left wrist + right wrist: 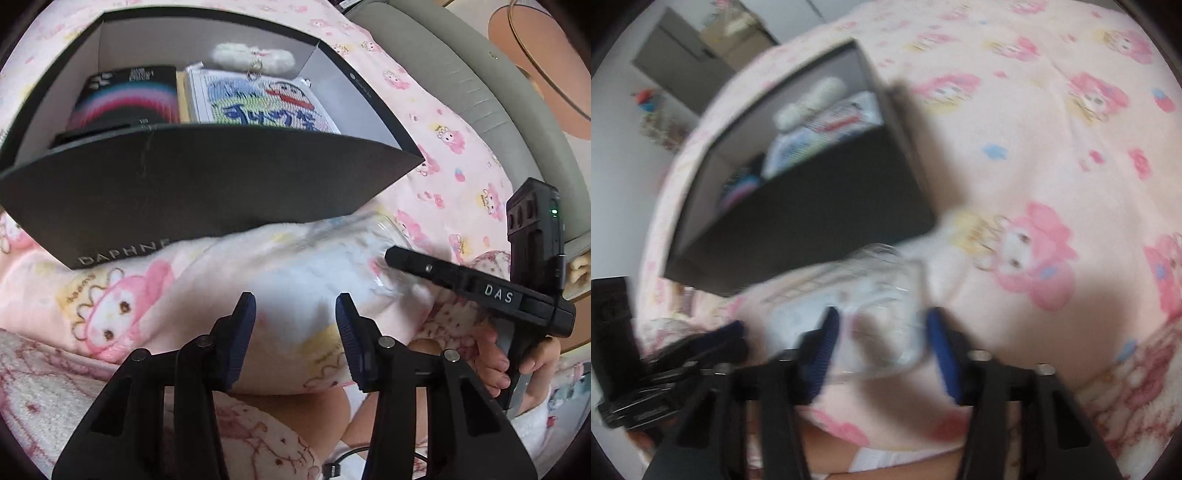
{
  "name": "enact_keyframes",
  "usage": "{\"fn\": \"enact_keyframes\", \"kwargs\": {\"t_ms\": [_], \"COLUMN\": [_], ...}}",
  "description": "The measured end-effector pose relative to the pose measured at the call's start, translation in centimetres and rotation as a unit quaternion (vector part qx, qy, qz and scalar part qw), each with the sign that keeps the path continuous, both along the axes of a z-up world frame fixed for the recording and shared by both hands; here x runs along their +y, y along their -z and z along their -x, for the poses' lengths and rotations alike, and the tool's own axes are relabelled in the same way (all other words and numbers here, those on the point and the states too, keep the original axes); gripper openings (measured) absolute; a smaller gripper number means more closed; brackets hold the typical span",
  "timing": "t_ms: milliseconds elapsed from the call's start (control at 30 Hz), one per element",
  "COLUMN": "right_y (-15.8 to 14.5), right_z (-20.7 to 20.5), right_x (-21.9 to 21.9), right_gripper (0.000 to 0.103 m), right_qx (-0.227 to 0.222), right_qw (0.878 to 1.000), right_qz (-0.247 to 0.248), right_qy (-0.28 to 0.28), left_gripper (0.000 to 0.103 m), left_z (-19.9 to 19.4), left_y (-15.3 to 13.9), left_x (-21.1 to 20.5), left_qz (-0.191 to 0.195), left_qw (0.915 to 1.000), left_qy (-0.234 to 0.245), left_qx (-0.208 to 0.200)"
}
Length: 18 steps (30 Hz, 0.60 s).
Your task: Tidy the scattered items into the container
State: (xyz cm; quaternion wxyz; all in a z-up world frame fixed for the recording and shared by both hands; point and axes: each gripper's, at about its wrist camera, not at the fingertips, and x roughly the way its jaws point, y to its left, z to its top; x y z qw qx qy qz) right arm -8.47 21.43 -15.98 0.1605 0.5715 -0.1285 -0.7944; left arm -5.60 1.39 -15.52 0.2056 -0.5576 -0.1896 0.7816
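A clear plastic packet [325, 258] with something white inside lies on the pink cartoon blanket, just in front of the black "DAPHNE" box [207, 192]. My left gripper [295, 328] hovers open over the packet's near side, with nothing pinched. The right gripper [391, 256] comes in from the right, its tip at the packet's right edge. The blurred right wrist view shows the right gripper [881, 339] with its blue pads apart on either side of the packet [882, 332]. The box [812, 221] holds a black rainbow card [125, 99], a cartoon pouch [258, 107] and a white fluffy charm [255, 55].
A person's hand [498, 362] holds the right gripper's handle at the lower right. A grey padded bed edge [461, 81] runs along the far right. The pink blanket [1052, 147] spreads open to the right of the box. A bare knee [317, 421] shows below the left gripper.
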Motion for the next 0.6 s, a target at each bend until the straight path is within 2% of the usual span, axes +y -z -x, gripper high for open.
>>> {"fn": "enact_keyframes", "kwargs": {"t_ms": [133, 300, 367, 467, 600], "right_y": [-1.7, -3.4, -3.0, -2.8, -4.7], "right_z": [-0.4, -0.9, -1.1, -1.1, -1.8], "right_x": [0.0, -0.1, 0.0, 0.1, 0.2], "right_gripper": [0.011, 0.011, 0.011, 0.011, 0.011], "right_qx": [0.031, 0.055, 0.052, 0.045, 0.065], "right_qw": [0.999, 0.997, 0.997, 0.997, 0.994], "right_qz": [0.031, 0.046, 0.053, 0.069, 0.091], "right_qy": [-0.006, -0.018, -0.013, -0.010, -0.020], "left_gripper": [0.044, 0.044, 0.044, 0.044, 0.044], "left_z": [0.5, 1.6, 1.9, 2.4, 3.1], "left_y": [0.3, -0.2, -0.4, -0.9, -2.2], "left_x": [0.9, 2.5, 3.1, 3.5, 3.8], "left_qz": [-0.038, -0.035, -0.037, -0.053, -0.087], "left_qw": [0.9988, 0.9985, 0.9983, 0.9977, 0.9957], "left_qy": [0.025, 0.041, 0.043, 0.040, 0.030], "left_qx": [-0.015, -0.012, -0.012, -0.010, -0.003]}}
